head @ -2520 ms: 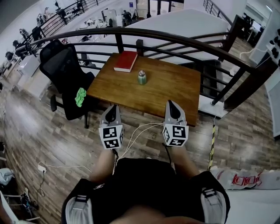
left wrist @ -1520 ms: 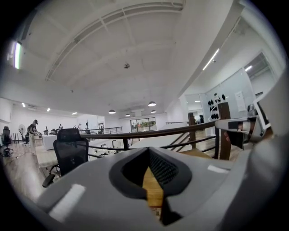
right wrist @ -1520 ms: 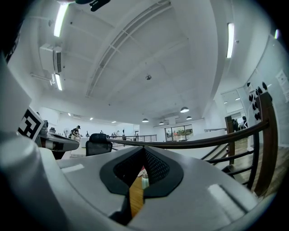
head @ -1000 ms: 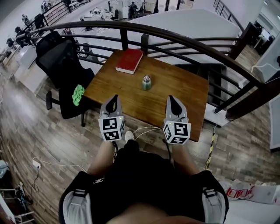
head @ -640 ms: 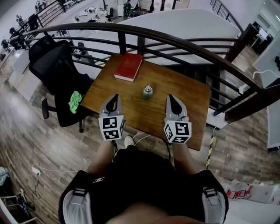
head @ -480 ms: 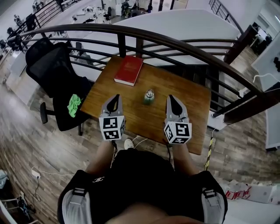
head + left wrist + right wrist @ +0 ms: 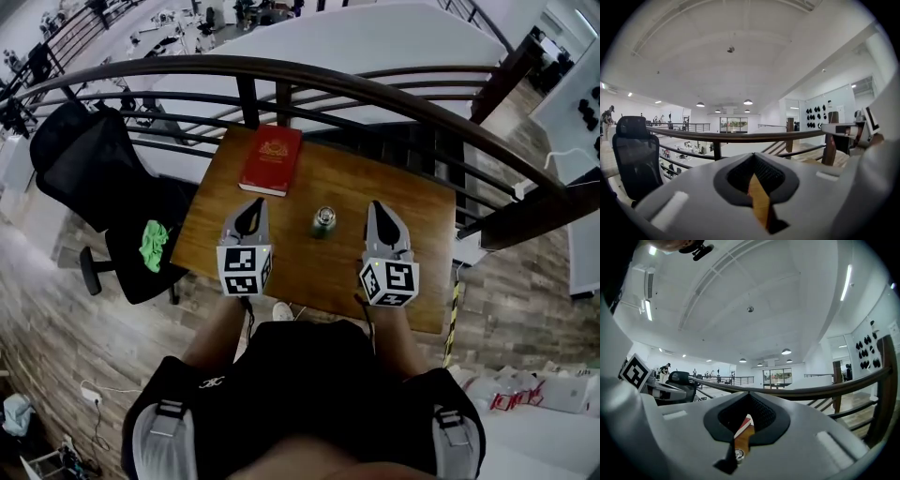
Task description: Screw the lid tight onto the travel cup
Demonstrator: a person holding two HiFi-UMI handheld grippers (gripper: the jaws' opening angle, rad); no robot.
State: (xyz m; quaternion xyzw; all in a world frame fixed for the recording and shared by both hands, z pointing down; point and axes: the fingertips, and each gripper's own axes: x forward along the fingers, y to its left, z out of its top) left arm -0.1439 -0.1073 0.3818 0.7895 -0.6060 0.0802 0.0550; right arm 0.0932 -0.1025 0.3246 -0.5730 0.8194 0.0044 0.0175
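The left tool (image 7: pixel 249 206) and right tool (image 7: pixel 379 208) now hang over the counter (image 7: pixel 412 202), flanking the travel cup (image 7: pixel 324 221), no longer short of its near edge.

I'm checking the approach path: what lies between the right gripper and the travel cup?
Nothing stands there. In the head view only bare wooden table shows between the right gripper and the travel cup.
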